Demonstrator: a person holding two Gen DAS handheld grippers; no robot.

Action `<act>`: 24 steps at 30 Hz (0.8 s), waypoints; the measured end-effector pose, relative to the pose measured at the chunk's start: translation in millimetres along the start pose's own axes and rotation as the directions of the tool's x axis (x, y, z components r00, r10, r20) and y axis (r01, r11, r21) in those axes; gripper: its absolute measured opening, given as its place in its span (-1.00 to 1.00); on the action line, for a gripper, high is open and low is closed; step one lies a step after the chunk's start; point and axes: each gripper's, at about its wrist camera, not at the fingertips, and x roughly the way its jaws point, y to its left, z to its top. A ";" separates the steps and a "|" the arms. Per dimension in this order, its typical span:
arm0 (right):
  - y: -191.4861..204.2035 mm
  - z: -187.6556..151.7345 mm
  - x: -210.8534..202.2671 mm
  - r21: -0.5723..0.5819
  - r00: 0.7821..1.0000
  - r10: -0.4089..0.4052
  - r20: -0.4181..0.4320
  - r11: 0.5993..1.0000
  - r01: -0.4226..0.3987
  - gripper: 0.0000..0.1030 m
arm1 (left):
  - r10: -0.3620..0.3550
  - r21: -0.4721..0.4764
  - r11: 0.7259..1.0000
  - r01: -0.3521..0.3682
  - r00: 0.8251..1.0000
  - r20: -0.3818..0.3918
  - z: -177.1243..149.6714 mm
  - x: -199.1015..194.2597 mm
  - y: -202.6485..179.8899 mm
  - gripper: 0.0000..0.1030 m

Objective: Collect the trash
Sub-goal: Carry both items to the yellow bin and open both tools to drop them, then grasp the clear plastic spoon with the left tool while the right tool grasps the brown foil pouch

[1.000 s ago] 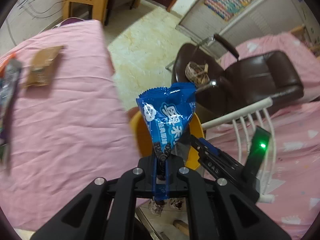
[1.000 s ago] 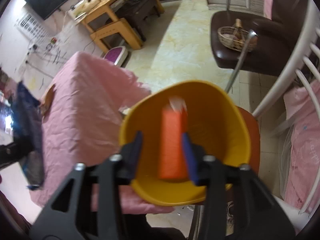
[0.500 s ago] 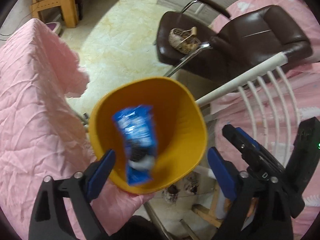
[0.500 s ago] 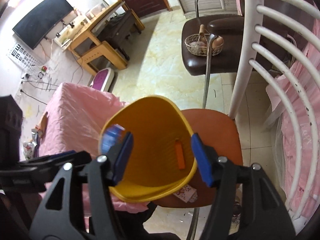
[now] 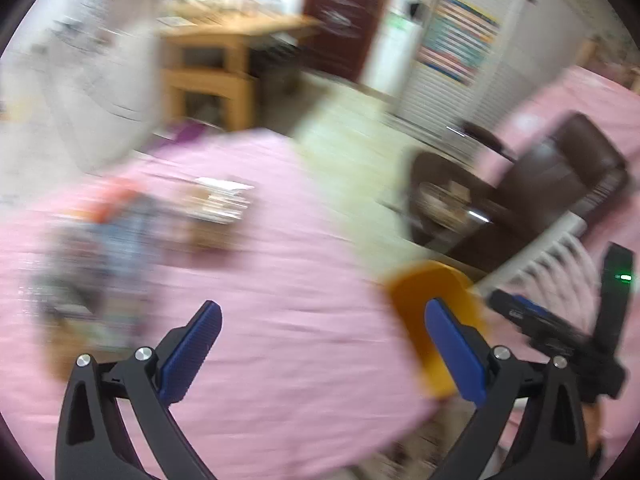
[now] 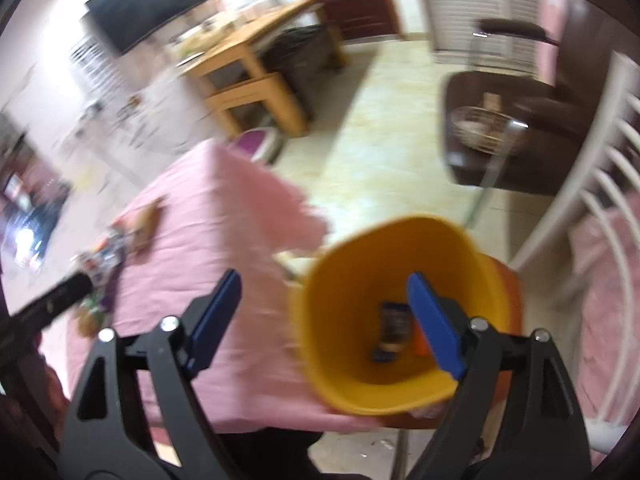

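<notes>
Gaping empty, both the left gripper [image 5: 322, 344] and right gripper [image 6: 324, 316] risk fumbling the crumpled wrappers [image 5: 120, 232] ahead-left; beside the right, the yellow plastic bin [image 6: 340, 360] could tip.

Yellow plastic bin [image 6: 394, 394]: below the right tool [image 6: 324, 322], off the right edge of the pink-clothed counter [image 6: 200, 216].
Dark wrapper [image 6: 394, 330]: inside the bin, beside an orange packet [image 6: 420, 340].
Blurred pile of wrappers [image 5: 116, 248]: on the counter, ahead-left of the left tool [image 5: 332, 348].
Brown leather armchair [image 5: 532, 192]: beyond the bin, ahead-right.
</notes>
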 end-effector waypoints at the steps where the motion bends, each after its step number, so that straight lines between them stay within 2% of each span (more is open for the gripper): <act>1: 17.6 1.2 4.9 -0.023 1.000 0.023 -0.011 0.999 -0.023 0.71 | 0.057 -0.031 0.998 -0.057 0.998 0.016 2.7 -13.4 25.1 0.88; 4: 76.9 5.3 22.6 -0.098 0.993 0.103 -0.052 0.989 -0.108 0.72 | 0.141 -0.141 0.980 -0.142 0.990 -0.016 8.8 -40.0 94.7 0.88; 6: 115.6 6.4 34.1 -0.138 0.984 0.156 -0.085 0.976 -0.167 0.72 | 0.161 -0.217 0.962 -0.166 0.986 -0.038 10.0 -52.5 134.6 0.88; 9: 169.2 6.0 47.1 -0.196 0.971 0.206 -0.119 0.954 -0.227 0.72 | 0.205 -0.325 0.920 -0.217 0.976 -0.069 4.1 -65.1 194.9 0.88; 12: 207.3 3.1 56.2 -0.235 0.964 0.228 -0.139 0.938 -0.256 0.78 | 0.184 -0.408 0.888 -0.213 0.977 -0.110 -5.8 -63.5 241.8 0.88; 18: 250.2 0.9 68.4 -0.287 0.958 0.225 -0.177 0.919 -0.269 0.78 | 0.136 -0.482 0.853 -0.200 0.977 -0.164 -18.4 -44.5 282.1 0.88; 24: 256.8 9.1 74.3 -0.286 0.962 0.207 -0.177 0.925 -0.251 0.79 | 0.082 -0.533 0.824 -0.190 0.972 -0.219 -17.2 -3.6 294.3 0.88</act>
